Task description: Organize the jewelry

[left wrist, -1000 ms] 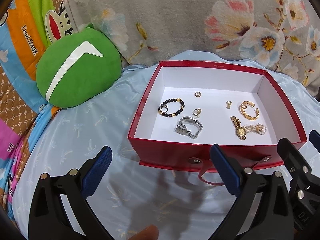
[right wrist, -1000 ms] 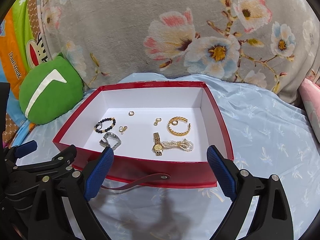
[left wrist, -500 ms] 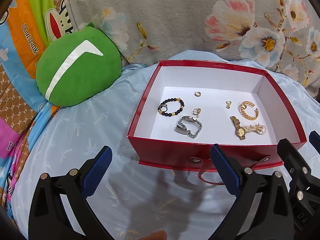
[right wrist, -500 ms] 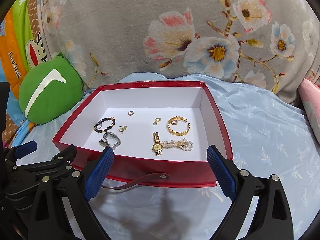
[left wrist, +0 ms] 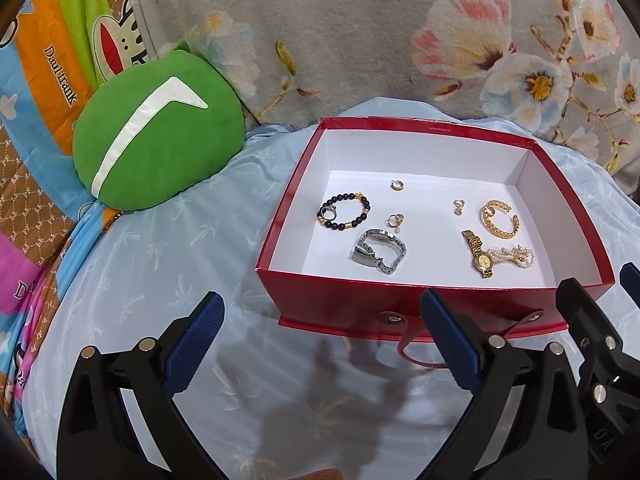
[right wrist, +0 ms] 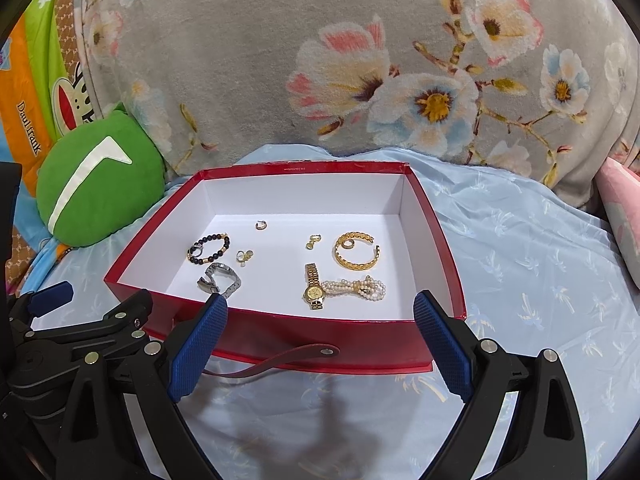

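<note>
A red box (left wrist: 400, 312) (right wrist: 320, 344) with a white inside lies open on the blue sheet. In it lie a black bead bracelet (left wrist: 344, 212) (right wrist: 209, 248), a silver watch (left wrist: 380, 256) (right wrist: 219, 279), a gold watch (left wrist: 478, 254) (right wrist: 313, 286), a pearl bracelet (left wrist: 514, 257) (right wrist: 356, 288), a gold cuff (left wrist: 499, 219) (right wrist: 356, 255) and a few small rings. My left gripper (left wrist: 320, 344) is open and empty just in front of the box. My right gripper (right wrist: 320, 344) is open and empty at the box's front wall.
A green round cushion (left wrist: 156, 136) (right wrist: 96, 188) sits left of the box. A grey floral blanket (left wrist: 360, 40) (right wrist: 360, 60) rises behind it. A pink pillow (right wrist: 624, 216) lies at the far right. A red strap (right wrist: 272, 360) hangs from the box front.
</note>
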The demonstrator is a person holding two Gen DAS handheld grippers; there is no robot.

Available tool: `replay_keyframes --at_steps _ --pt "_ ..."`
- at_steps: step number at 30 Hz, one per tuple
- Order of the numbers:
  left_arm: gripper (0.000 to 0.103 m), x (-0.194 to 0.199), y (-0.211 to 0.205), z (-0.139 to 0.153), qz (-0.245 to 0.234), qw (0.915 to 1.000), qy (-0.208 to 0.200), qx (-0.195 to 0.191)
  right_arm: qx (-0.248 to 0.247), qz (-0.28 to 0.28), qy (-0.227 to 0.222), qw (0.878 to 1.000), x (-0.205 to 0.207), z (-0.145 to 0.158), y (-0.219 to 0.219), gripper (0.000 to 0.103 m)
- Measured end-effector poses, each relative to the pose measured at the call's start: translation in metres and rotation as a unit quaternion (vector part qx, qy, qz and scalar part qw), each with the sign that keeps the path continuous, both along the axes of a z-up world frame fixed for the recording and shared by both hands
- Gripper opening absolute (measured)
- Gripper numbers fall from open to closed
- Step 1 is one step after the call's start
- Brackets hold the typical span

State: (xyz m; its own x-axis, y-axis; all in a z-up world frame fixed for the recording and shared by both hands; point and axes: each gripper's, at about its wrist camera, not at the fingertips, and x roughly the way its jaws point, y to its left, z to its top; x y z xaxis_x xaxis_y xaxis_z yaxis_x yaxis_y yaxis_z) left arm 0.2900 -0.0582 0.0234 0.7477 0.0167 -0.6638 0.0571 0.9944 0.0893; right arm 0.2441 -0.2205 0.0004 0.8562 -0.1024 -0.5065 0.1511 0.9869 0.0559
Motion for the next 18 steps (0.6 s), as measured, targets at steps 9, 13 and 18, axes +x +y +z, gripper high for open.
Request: replay_keyframes --at_steps 9,13,18 --pt "0.096 -0.0017 0.0 -0.0027 0.004 1.0 0.001 -0.003 0.002 0.0 0.001 1.0 -0.0012 0.0 0.0008 0.092" --pt "0.096 -0.0011 0.0006 -0.0023 0.004 1.0 0.001 -0.003 0.0 0.0 0.0 1.0 -0.0014 0.0003 0.0023 0.092" --pt "0.096 -0.0021 0.0004 -0.0004 0.006 1.0 -0.002 0.001 0.0 -0.001 0.0 1.0 -0.0017 0.0001 0.0021 0.092"
